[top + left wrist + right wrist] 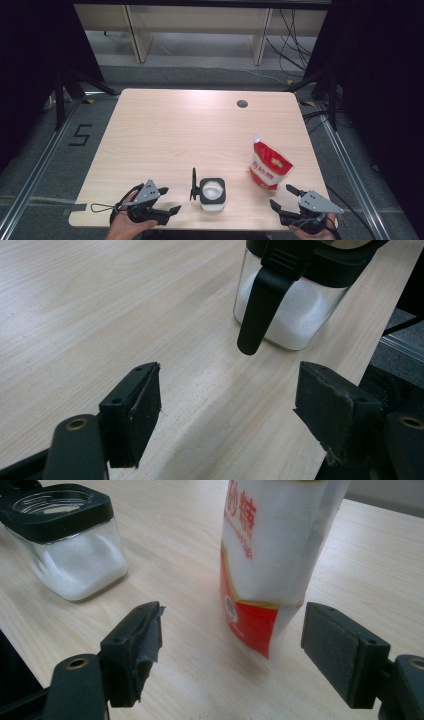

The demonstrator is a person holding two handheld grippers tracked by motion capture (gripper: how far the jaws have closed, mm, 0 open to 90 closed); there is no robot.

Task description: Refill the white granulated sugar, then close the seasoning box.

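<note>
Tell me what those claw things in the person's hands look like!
Each gripper is black, with two jaws ending in flat, blocky black pads. The left gripper and the right gripper each carry a grey three-cornered plate on top. A thin black cable loops out from the left one. The pads look worn and ragged at the edges, with small screw holes.

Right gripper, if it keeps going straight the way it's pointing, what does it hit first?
Most likely the red and white bag, standing upright just ahead of the open right gripper. Nothing lies between them, though the exact gap is hard to judge.
</note>
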